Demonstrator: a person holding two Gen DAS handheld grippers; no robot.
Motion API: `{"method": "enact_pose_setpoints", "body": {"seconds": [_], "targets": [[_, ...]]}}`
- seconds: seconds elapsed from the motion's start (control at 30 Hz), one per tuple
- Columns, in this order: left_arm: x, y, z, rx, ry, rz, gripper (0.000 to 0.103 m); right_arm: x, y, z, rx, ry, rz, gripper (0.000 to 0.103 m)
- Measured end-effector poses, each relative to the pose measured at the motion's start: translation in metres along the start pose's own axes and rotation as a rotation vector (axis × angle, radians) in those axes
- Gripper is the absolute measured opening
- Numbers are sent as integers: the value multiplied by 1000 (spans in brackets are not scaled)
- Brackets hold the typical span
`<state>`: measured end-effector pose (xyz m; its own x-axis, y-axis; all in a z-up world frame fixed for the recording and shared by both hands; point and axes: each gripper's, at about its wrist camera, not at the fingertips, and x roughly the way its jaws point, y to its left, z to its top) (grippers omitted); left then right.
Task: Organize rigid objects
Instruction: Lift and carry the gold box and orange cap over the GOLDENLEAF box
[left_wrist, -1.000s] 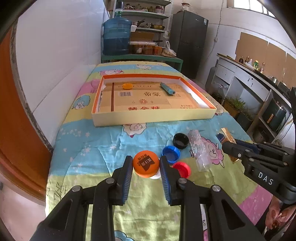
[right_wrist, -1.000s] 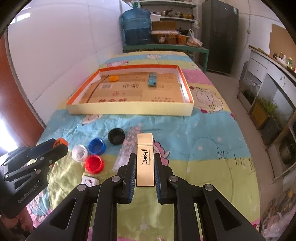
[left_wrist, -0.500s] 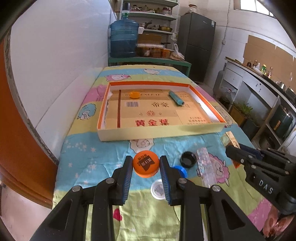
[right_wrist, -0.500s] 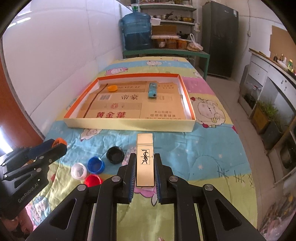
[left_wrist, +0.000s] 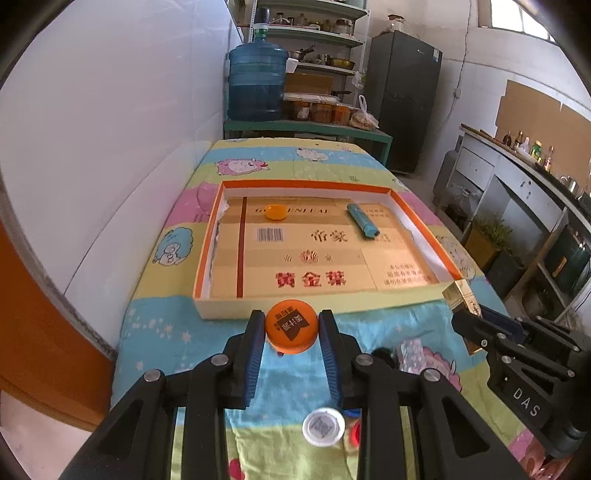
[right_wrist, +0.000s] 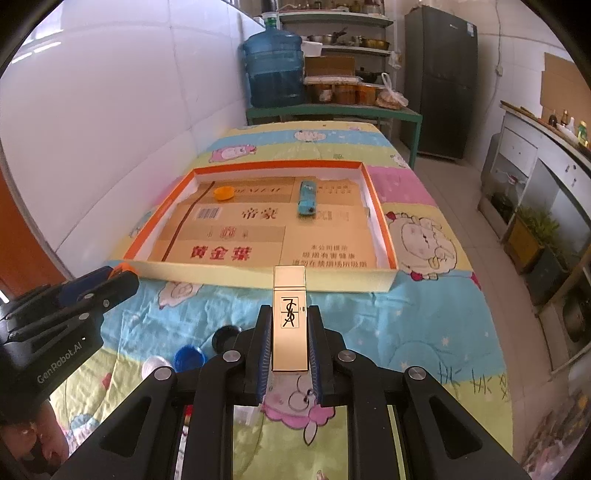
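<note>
Both loads now nearer the orange-rimmed box (left_wrist: 207, 236), mid-frame: left gripper (left_wrist: 291, 341) clamped on the orange cap (left_wrist: 291, 326), right gripper (right_wrist: 290, 334) clamped on the gold case (right_wrist: 290, 317). Loose caps slipped toward bottom. Likely next: drop-off inside.

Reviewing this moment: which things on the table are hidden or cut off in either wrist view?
- Red cap, left wrist view: only a sliver shows behind the left gripper.
- Black cap and blue cap, right wrist view: partly covered by the right gripper.
- Clear bottle, left wrist view: mostly hidden behind a finger.
- Gold box, right wrist view: underside unseen.
</note>
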<state>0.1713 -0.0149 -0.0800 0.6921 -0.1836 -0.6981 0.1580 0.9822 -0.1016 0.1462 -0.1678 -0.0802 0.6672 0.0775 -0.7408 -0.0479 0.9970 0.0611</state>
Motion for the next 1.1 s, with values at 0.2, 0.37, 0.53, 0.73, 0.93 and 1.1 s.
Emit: {"method": "enact_pose_setpoints", "body": {"seconds": [0.2,0.37,0.53,0.73,0.93,1.1], "targets": [[5,-1,15,-8,-15,-1,30,2,-6,16,2,-23,-8,18],[8,-1,28,-12,-28,2,30,2,-8,30,-1,-49,-10,18],[13,-2,42,-12,-42,12,30,6,-11,45,0,-63,-4,18],[22,0,60,-17,-51,20,30,14,-11,63,-2,-80,10,18],[33,1,74,-17,-54,27,30,26,-8,77,-3,-84,34,18],[43,7,82,-35,-52,30,30,38,-7,87,-1,-83,47,18]]}}
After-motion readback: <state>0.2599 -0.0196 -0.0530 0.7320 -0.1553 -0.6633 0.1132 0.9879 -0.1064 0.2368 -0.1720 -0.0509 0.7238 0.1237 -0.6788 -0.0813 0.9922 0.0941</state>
